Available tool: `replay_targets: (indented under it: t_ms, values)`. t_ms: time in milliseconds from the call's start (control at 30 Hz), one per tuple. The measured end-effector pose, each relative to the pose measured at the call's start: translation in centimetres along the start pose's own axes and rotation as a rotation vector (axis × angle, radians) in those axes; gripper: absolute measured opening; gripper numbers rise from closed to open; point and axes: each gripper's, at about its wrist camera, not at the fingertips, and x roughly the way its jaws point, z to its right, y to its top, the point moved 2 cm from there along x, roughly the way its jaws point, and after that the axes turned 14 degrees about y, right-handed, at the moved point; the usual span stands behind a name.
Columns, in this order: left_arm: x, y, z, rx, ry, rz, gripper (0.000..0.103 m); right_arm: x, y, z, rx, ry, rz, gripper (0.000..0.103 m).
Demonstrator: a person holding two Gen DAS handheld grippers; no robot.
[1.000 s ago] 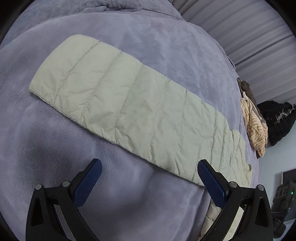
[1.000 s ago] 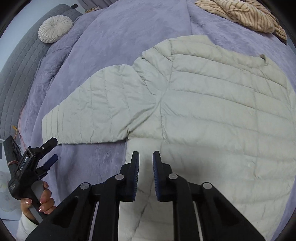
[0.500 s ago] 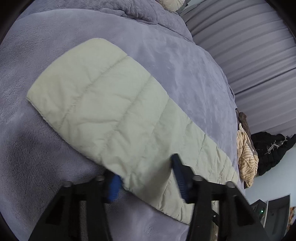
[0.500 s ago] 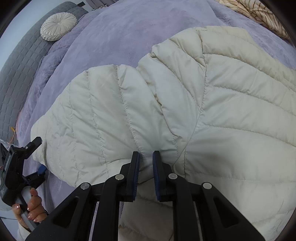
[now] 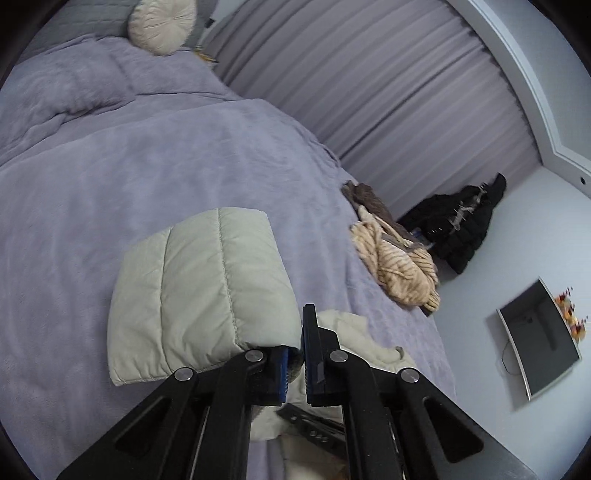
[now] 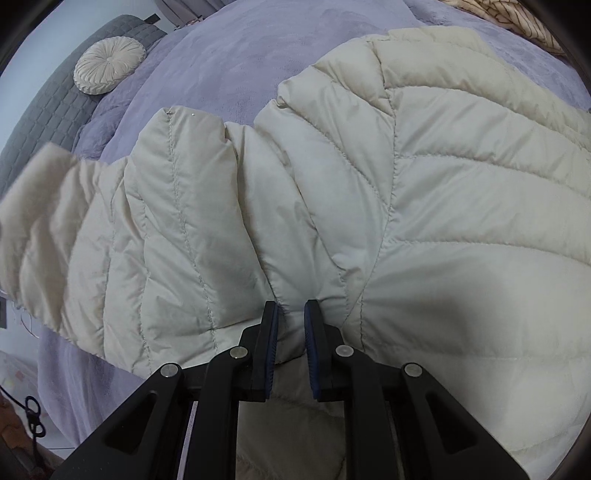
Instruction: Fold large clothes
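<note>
Clamping the cuff end of the sleeve (image 5: 199, 291), your left gripper (image 5: 301, 354) holds it raised above the purple bedspread (image 5: 147, 166), which lies bare beyond toward the round cushion (image 5: 162, 22). Your right gripper (image 6: 291, 325) pinches the cream quilted jacket (image 6: 461, 221) at the underarm seam, jaws nearly together on the fabric, while the jacket's body spreads flat to the right.

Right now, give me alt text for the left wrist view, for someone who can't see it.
The left gripper is shut on the cuff end of a cream quilted jacket sleeve, lifted above a lilac bedspread. Beyond lie a round cream cushion, a striped tan garment and grey curtains.
</note>
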Motion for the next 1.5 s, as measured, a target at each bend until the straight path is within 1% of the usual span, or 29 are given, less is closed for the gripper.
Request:
replay_targets:
  t_ms: [100, 167, 233, 300, 333, 400, 467, 500, 567, 633, 667, 733, 767, 800, 833, 867, 900, 933, 1000, 1033, 1067, 1100, 1167, 1233, 1300, 1333, 1367, 1400, 1500]
  values:
    - [0.3, -0.6, 5.3, 0.082, -0.067, -0.017, 0.007, -0.2, 0.2, 0.2, 0.018, 0.031, -0.002, 0.016]
    - [1.1, -1.7, 9.0, 0.143, -0.092, -0.037, 0.007, -1.3, 0.5, 0.5, 0.056, 0.082, 0.008, 0.016]
    - [2.2, -3.1, 12.5, 0.202, -0.109, -0.072, 0.007, -3.9, 0.4, 1.8, 0.092, 0.111, 0.055, 0.016]
    - [3.9, -5.2, 15.9, 0.265, -0.140, -0.122, 0.007, -6.9, 0.1, 3.6, 0.128, 0.109, 0.109, 0.016]
    - [4.7, -6.6, 17.5, 0.303, -0.141, -0.144, 0.007, -8.6, -0.2, 4.8, 0.152, 0.101, 0.136, 0.016]
    - [6.9, -9.6, 20.5, 0.381, -0.133, -0.192, 0.007, -12.0, -1.1, 7.8, 0.205, 0.065, 0.191, 0.016]
    - [9.6, -12.9, 22.7, 0.458, -0.106, -0.255, 0.007, -15.2, -2.2, 11.1, 0.255, 0.021, 0.233, 0.016]
    - [11.0, -14.7, 23.7, 0.503, -0.083, -0.285, 0.007, -16.5, -2.7, 12.5, 0.280, 0.003, 0.249, 0.016]
    - [13.5, -18.4, 24.7, 0.609, -0.004, -0.329, 0.007, -18.6, -3.9, 15.2, 0.325, -0.030, 0.273, 0.016]
    - [15.1, -21.4, 24.9, 0.691, 0.039, -0.370, 0.007, -20.1, -5.2, 17.4, 0.361, -0.049, 0.286, 0.016]
    - [15.5, -22.7, 24.8, 0.719, 0.062, -0.376, 0.007, -20.5, -5.6, 18.2, 0.374, -0.051, 0.288, 0.016]
    - [15.4, -24.2, 24.9, 0.768, 0.099, -0.381, 0.007, -21.2, -6.5, 19.5, 0.389, -0.048, 0.289, 0.016]
    - [15.3, -24.7, 24.9, 0.793, 0.120, -0.380, 0.012, -21.4, -6.7, 19.8, 0.394, -0.042, 0.289, 0.017]
    - [15.0, -25.0, 24.8, 0.818, 0.129, -0.375, 0.038, -21.6, -6.8, 20.1, 0.397, -0.035, 0.289, 0.017]
    - [14.6, -25.1, 24.7, 0.834, 0.124, -0.369, 0.060, -21.6, -6.9, 20.2, 0.397, -0.030, 0.289, 0.017]
    - [14.1, -25.2, 24.7, 0.842, 0.127, -0.354, 0.098, -21.7, -7.0, 20.1, 0.394, -0.025, 0.289, 0.017]
    - [13.3, -25.0, 24.7, 0.850, 0.149, -0.306, 0.103, -21.7, -6.9, 20.0, 0.388, -0.024, 0.286, 0.019]
    - [13.0, -24.8, 24.5, 0.867, 0.155, -0.272, 0.103, -21.8, -6.9, 20.0, 0.383, -0.024, 0.284, 0.023]
    - [12.5, -24.4, 24.5, 0.891, 0.157, -0.277, 0.103, -22.6, -7.1, 20.1, 0.368, -0.019, 0.286, 0.053]
    - [12.3, -24.0, 24.3, 0.889, 0.166, -0.282, 0.103, -22.6, -6.8, 19.8, 0.359, -0.020, 0.290, 0.055]
    - [11.7, -23.6, 23.9, 0.880, 0.172, -0.278, 0.103, -22.7, -6.6, 19.3, 0.347, -0.025, 0.290, 0.055]
    - [10.8, -22.8, 23.1, 0.860, 0.180, -0.259, 0.103, -23.2, -6.9, 19.1, 0.334, -0.031, 0.289, 0.055]
    - [9.0, -21.3, 21.2, 0.817, 0.215, -0.220, 0.103, -23.5, -6.3, 17.9, 0.292, -0.058, 0.287, 0.056]
    - [7.6, -19.7, 18.4, 0.774, 0.305, -0.182, 0.103, -23.9, -5.8, 15.8, 0.210, -0.088, 0.283, 0.059]
    - [7.0, -18.2, 15.3, 0.741, 0.421, -0.156, 0.103, -23.3, -5.1, 12.9, 0.100, -0.121, 0.270, 0.076]
    - [7.1, -17.6, 13.7, 0.726, 0.486, -0.151, 0.103, -22.7, -4.6, 11.3, 0.036, -0.134, 0.258, 0.079]
    - [7.5, -17.2, 12.2, 0.710, 0.540, -0.159, 0.103, -21.7, -3.9, 9.7, -0.034, -0.158, 0.240, 0.079]
    - [8.1, -16.7, 10.8, 0.688, 0.598, -0.176, 0.103, -20.7, -3.7, 8.1, -0.104, -0.206, 0.218, 0.079]
    - [10.1, -15.7, 7.6, 0.628, 0.706, -0.205, 0.103, -16.6, -2.7, 4.1, -0.314, -0.349, 0.165, 0.078]
